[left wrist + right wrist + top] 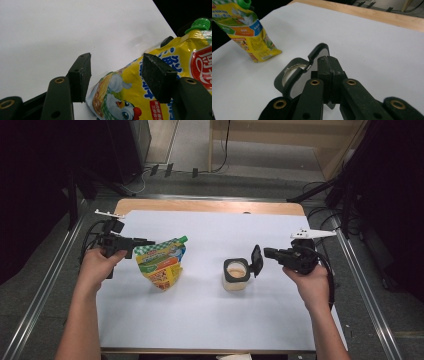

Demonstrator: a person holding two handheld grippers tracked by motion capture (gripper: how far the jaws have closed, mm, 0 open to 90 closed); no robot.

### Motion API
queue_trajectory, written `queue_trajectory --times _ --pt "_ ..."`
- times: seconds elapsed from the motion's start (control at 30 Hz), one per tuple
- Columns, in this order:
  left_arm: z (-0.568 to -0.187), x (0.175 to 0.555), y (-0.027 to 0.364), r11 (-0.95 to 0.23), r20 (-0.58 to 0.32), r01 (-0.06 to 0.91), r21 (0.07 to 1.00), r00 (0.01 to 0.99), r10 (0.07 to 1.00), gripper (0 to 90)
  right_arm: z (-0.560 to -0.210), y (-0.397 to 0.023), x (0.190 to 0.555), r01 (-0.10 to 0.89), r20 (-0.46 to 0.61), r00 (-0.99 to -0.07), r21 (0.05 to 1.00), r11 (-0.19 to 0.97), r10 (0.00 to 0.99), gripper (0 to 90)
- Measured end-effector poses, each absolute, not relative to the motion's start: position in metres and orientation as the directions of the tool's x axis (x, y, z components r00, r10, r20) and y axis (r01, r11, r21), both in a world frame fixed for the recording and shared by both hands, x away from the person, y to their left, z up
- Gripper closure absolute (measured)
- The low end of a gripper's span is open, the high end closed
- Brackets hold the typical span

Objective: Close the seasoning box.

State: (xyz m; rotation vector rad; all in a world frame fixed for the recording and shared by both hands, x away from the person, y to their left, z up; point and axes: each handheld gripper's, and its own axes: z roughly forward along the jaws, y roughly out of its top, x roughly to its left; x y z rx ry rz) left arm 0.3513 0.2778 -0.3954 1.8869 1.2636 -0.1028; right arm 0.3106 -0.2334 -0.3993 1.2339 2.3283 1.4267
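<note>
One glossy yellow pouch [163, 263] with a green screw cap stands at the 9 o'clock side of the white counter [200, 315], and one small round jar [235, 275] with a black flip lid [256, 260] hinged open sits right of centre. Left gripper [145, 242] is partly open around the pouch's top edge, though I cannot tell whether its pads press it. Right gripper [267, 253] is fully closed, its tip just beside the raised lid at the jar's 3 o'clock.

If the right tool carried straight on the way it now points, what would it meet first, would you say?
Most likely the open black lid of the small jar: the shut right tool points at it from close by, though the remaining gap is unclear.
</note>
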Motion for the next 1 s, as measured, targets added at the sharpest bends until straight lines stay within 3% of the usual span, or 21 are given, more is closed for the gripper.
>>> queue_trajectory --times 1.0 --pt "-0.396 0.352 0.277 -0.145 -0.483 0.795 0.589 0.490 0.726 41.5 -0.415 -0.205 0.310 0.579 0.308 -0.696 0.776 0.252 0.649 90.0"
